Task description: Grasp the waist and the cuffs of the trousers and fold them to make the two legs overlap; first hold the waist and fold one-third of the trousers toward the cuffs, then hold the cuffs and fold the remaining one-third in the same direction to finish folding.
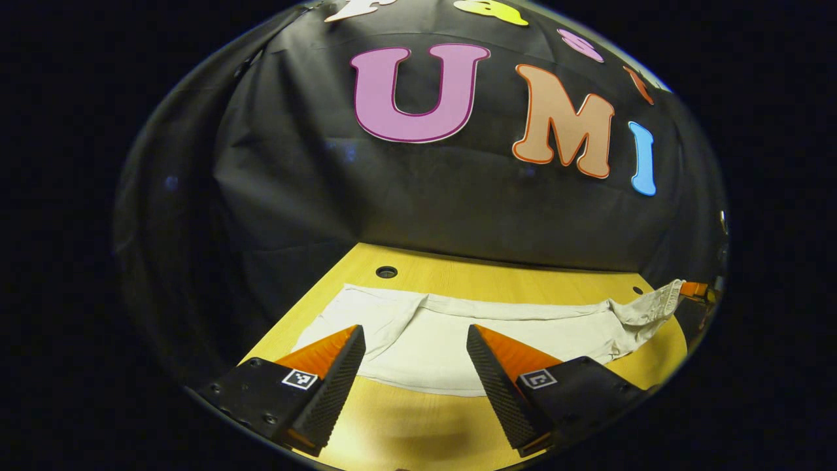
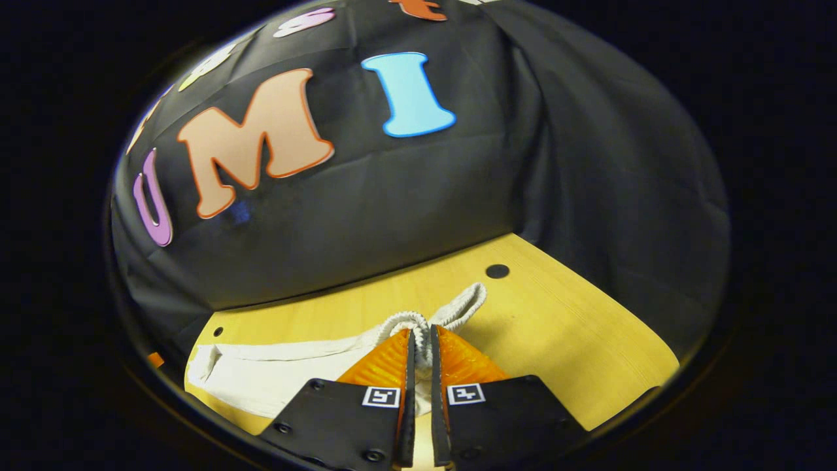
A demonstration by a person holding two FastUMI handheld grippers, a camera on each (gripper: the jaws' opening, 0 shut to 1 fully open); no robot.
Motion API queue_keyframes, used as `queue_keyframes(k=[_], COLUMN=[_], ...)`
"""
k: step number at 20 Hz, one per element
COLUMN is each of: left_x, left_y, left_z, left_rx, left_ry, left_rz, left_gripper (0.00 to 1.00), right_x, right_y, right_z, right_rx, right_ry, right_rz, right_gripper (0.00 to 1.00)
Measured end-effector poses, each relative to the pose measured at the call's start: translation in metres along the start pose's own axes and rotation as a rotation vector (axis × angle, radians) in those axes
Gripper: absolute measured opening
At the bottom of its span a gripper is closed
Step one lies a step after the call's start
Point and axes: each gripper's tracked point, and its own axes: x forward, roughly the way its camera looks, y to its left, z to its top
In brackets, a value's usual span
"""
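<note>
Trousers (image 1: pixel 458 340) lie flat on the yellow wood-grain surface (image 1: pixel 418 425), stretched lengthwise, pale off-white cloth, soft and thin, mildly creased. They look already doubled so the legs overlap, judging by the narrow strip shape, though the layers can't be counted.

Right gripper (image 2: pixel 420 350) has its fingers pressed together on the ribbed elastic waist (image 2: pixel 428 320), which bunches up between the tips; a loop of waistband pokes out beyond them toward the far edge. In the left gripper view that waist end (image 1: pixel 654 304) is lifted slightly off the surface at the far right, with the other gripper just beside it.

Left gripper (image 1: pixel 415 356) hangs over the cuff half of the trousers with fingers spread wide, nothing between them, fabric visible in the gap. Not touching the cloth as far as can be told.

Step in hand, as a judgement: start of the waist fold, one side of the waist gripped, other hand not yet placed. The next move likely calls for carrying the waist over toward the cuffs about a third of the length, keeping the edge straight; one pinch point on limp cloth may let the waistband sag or skew.

Finger pads are ridged, wedge-shaped. Surface is smooth laminate with small dark round holes (image 1: pixel 386 271). Black cloth wall (image 1: pixel 327 196) behind, wrinkled.
</note>
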Motion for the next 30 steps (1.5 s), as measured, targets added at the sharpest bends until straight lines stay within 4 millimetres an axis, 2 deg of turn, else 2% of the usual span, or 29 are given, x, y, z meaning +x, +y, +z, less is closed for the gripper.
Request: queue_keyframes(k=[3, 5, 9, 15, 18, 20, 22, 23, 24, 25, 28, 30], left_x=[0.003, 0.006, 0.01, 0.021, 0.03, 0.035, 0.042, 0.044, 0.048, 0.053, 0.063, 0.072], left_y=[0.024, 0.04, 0.073, 0.109, 0.121, 0.127, 0.133, 0.135, 0.137, 0.141, 0.158, 0.163], left_z=[0.003, 0.001, -0.003, -0.016, -0.027, -0.036, -0.046, -0.05, -0.056, -0.061, -0.083, -0.094], left_rx=[-0.005, -0.005, -0.018, -0.023, -0.027, -0.029, -0.025, -0.024, -0.028, -0.034, -0.037, -0.035], left_ry=[-0.003, 0.0, 0.013, 0.037, 0.06, 0.076, 0.095, 0.107, 0.117, 0.127, 0.171, 0.198], left_rz=[-0.022, -0.029, -0.021, -0.02, -0.026, -0.032, -0.031, -0.03, -0.029, -0.028, -0.014, -0.009], left_gripper=[0.95, 0.96, 0.96, 0.96, 0.96, 0.96, 0.96, 0.96, 0.96, 0.96, 0.96, 0.96], right_x=[-0.006, -0.006, -0.013, -0.027, -0.031, -0.03, -0.034, -0.045, -0.048, -0.052, -0.056, -0.058], right_y=[0.062, 0.102, 0.187, 0.288, 0.315, 0.322, 0.331, 0.33, 0.335, 0.336, 0.326, 0.318], right_z=[-0.001, -0.008, -0.038, -0.099, -0.134, -0.15, -0.169, -0.173, -0.18, -0.181, -0.181, -0.182], right_rx=[-0.07, -0.106, -0.181, -0.249, -0.301, -0.343, -0.364, -0.365, -0.37, -0.379, -0.413, -0.415], right_ry=[-0.013, -0.009, 0.016, 0.091, 0.143, 0.167, 0.209, 0.231, 0.24, 0.237, 0.223, 0.225], right_rz=[0.053, 0.094, 0.184, 0.327, 0.367, 0.374, 0.411, 0.44, 0.445, 0.443, 0.412, 0.391], right_gripper=[0.12, 0.12, 0.12, 0.12, 0.12, 0.12, 0.2, 0.24, 0.35, 0.56, 0.99, 0.94])
